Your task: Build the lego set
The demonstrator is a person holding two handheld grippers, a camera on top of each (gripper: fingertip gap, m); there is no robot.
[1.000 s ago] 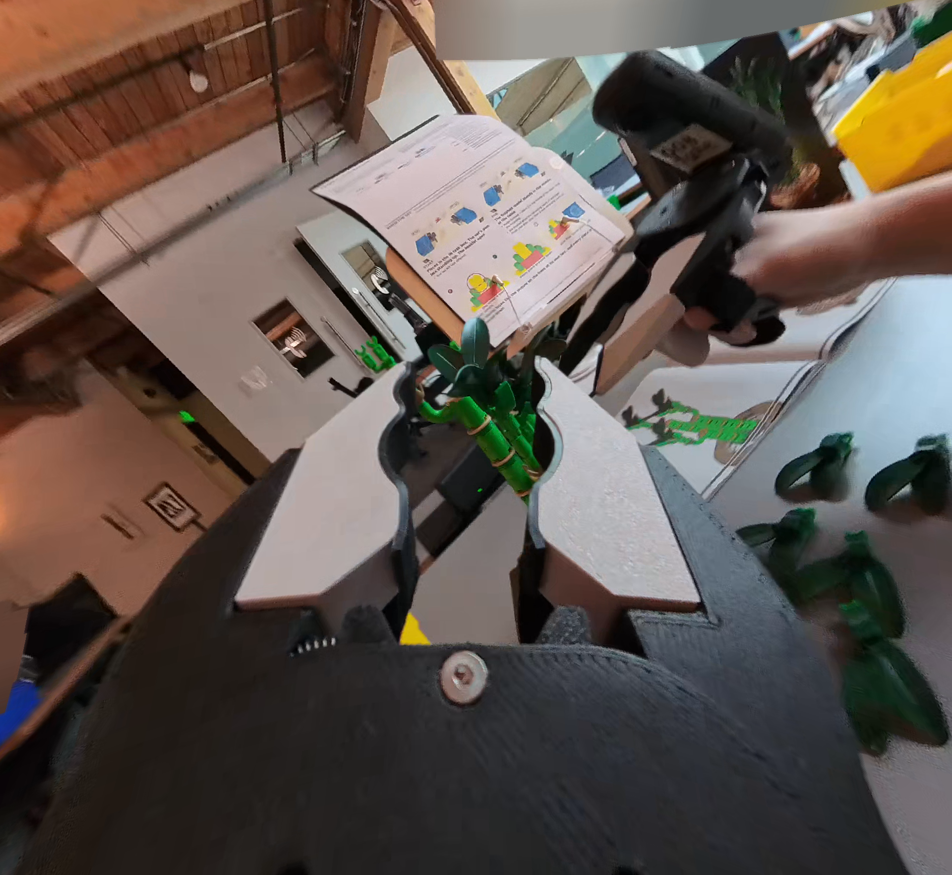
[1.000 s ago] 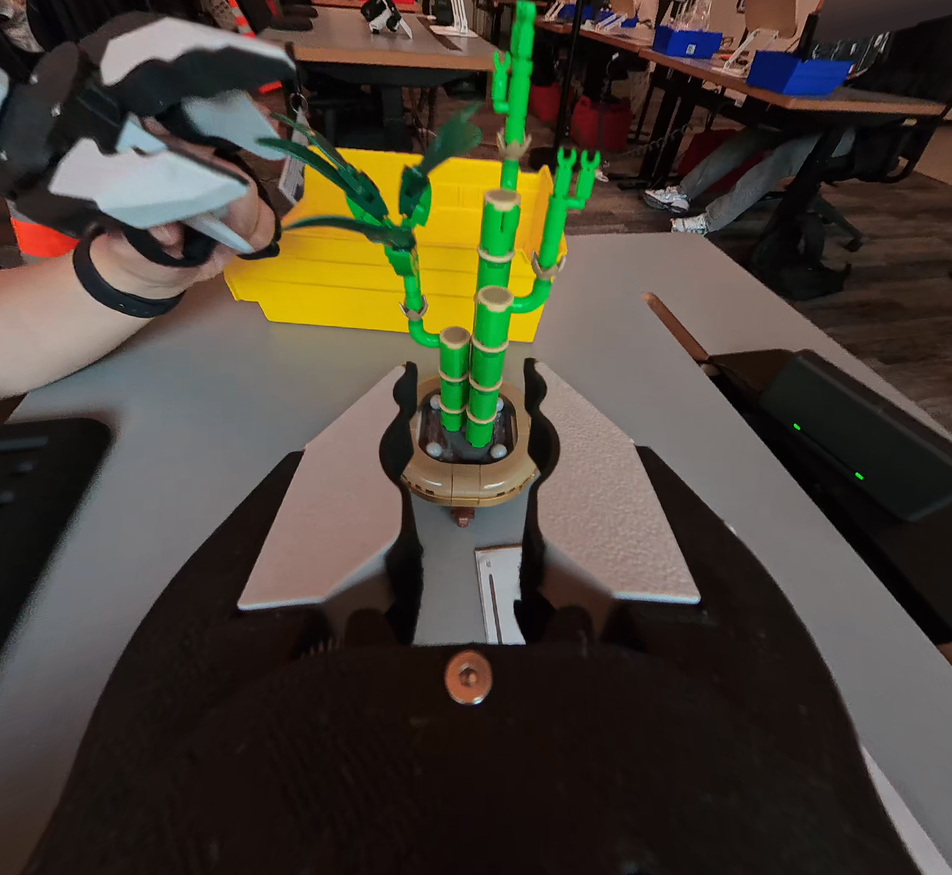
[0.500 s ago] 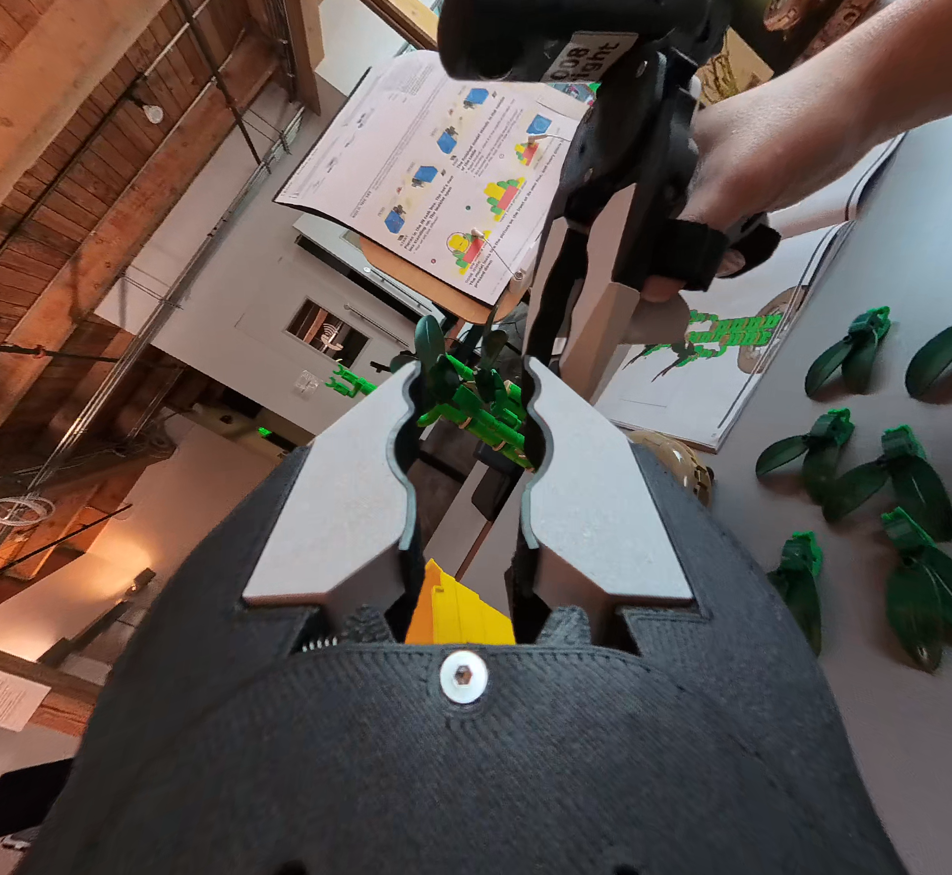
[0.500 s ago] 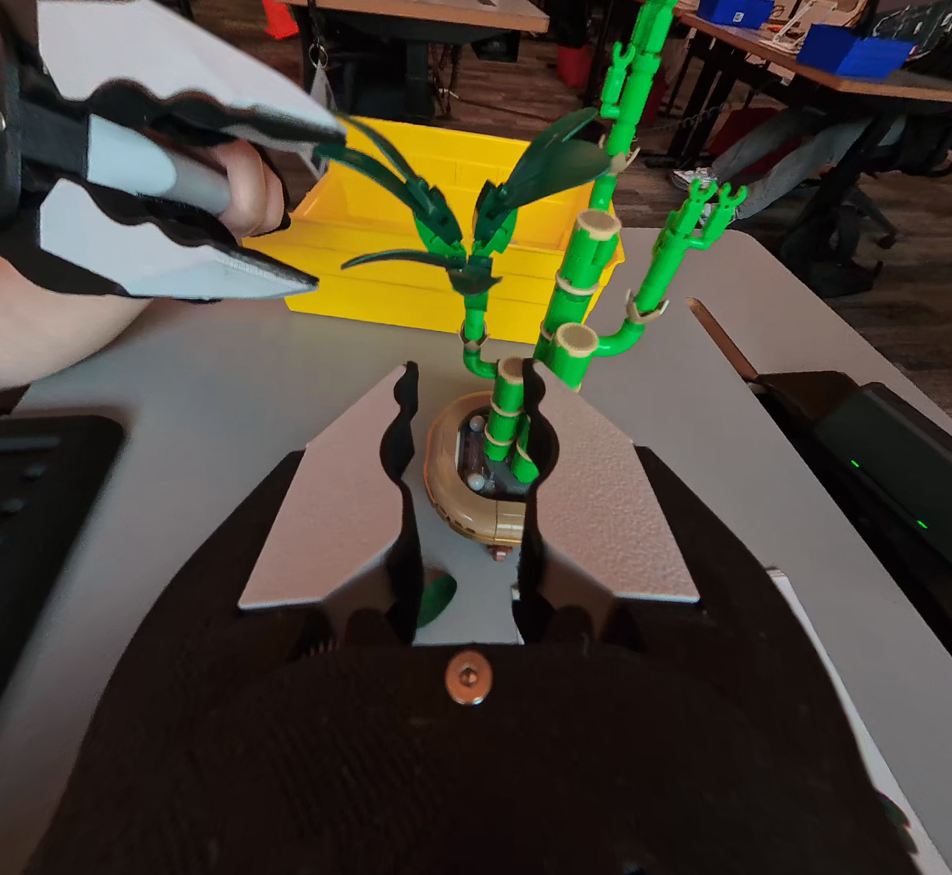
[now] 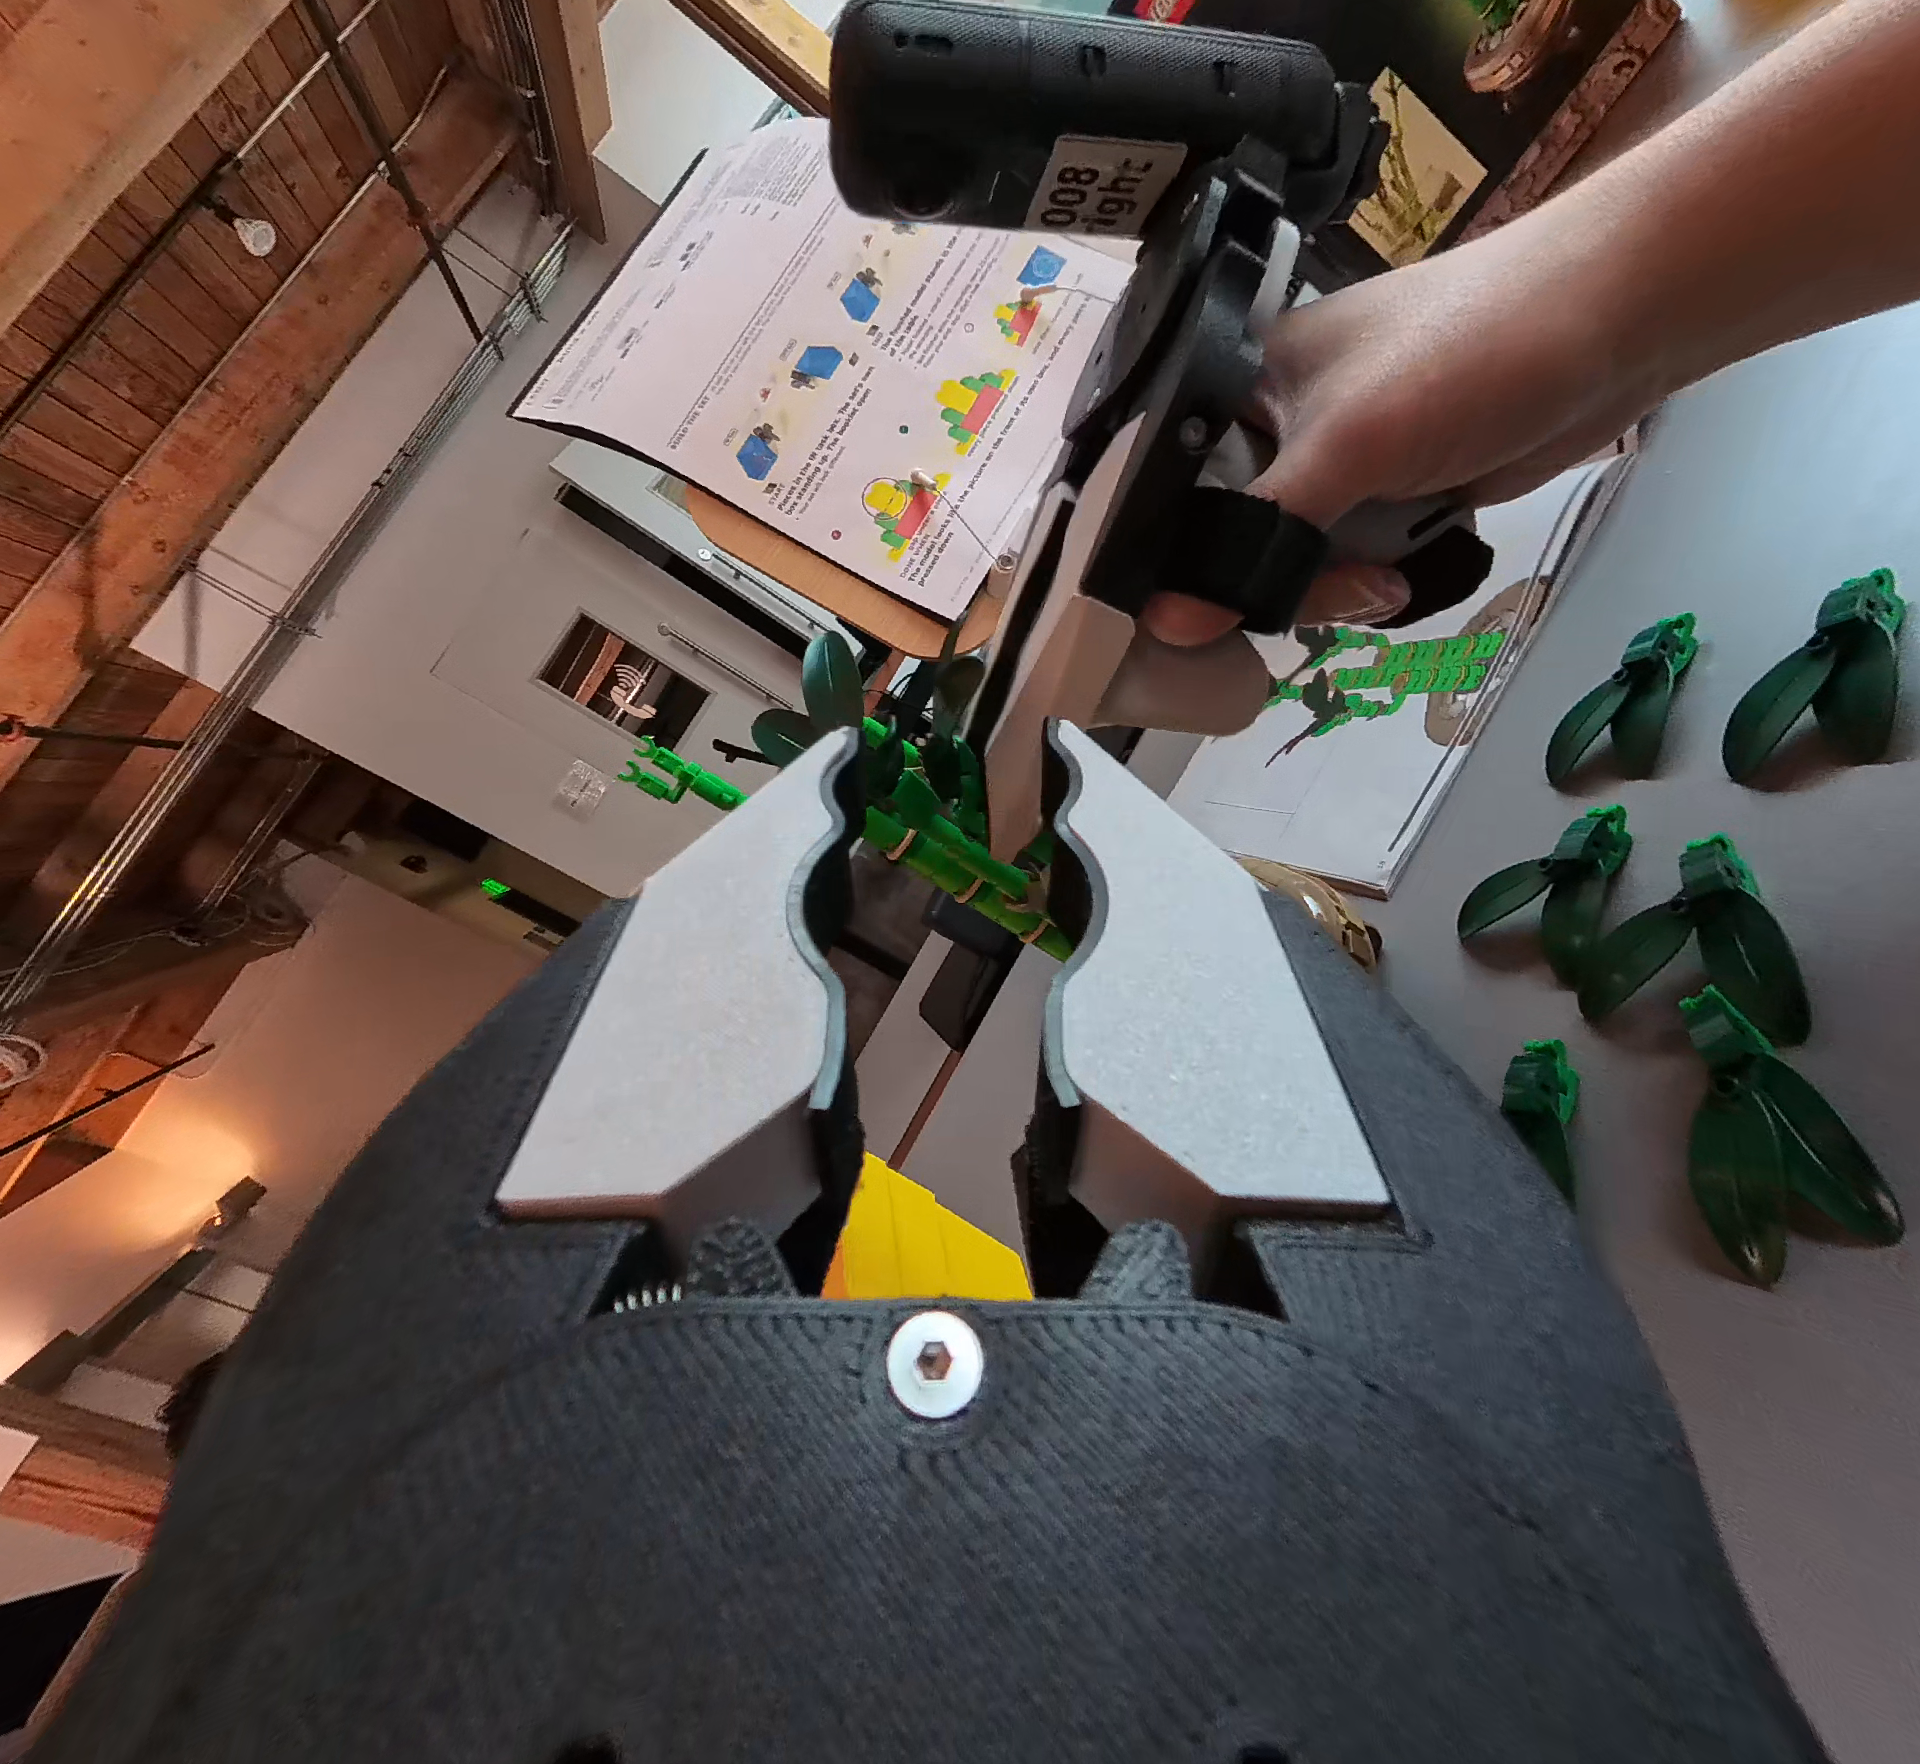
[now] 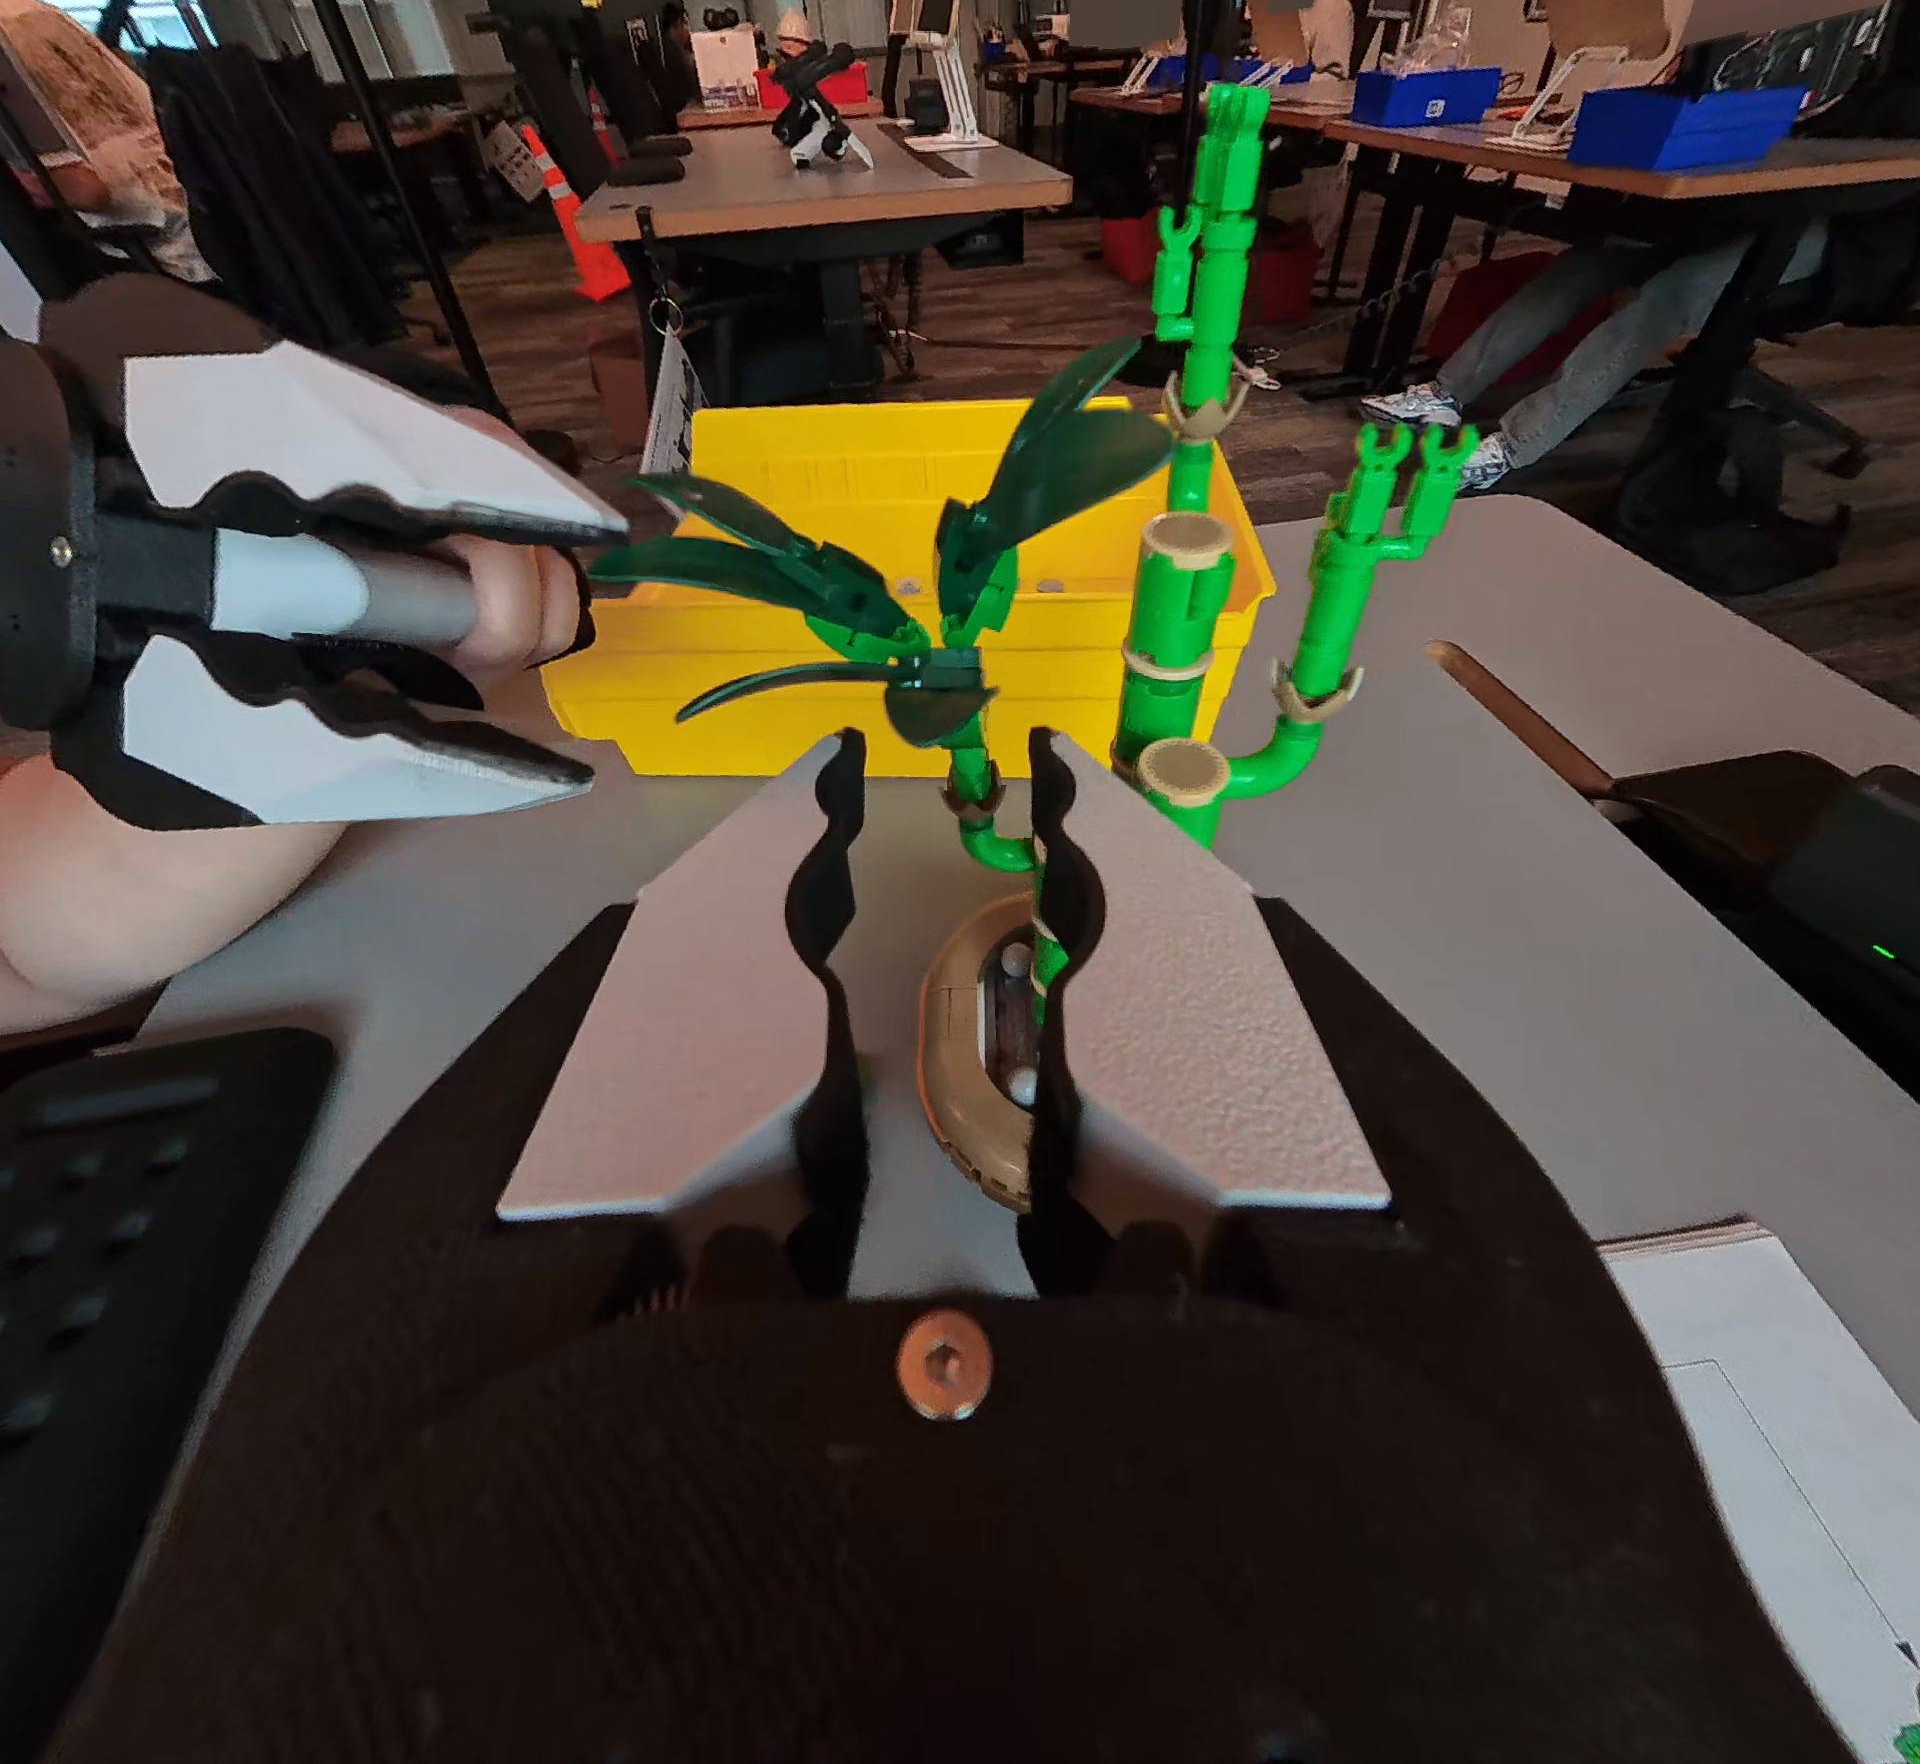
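Since a second ago the bamboo model point(image 6: 1164, 634) has slid toward three o'clock between my right gripper's point(image 6: 943, 758) parted, empty jaws, while my left gripper point(image 6: 597, 654), open too, hovers at nine o'clock near its leaves point(image 6: 790, 561).

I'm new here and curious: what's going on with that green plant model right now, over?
Left gripper open, empty, beside the leaves. Right gripper open, around the bamboo model base, not clamped. Spare leaf pieces wait on table. Nothing in the way.
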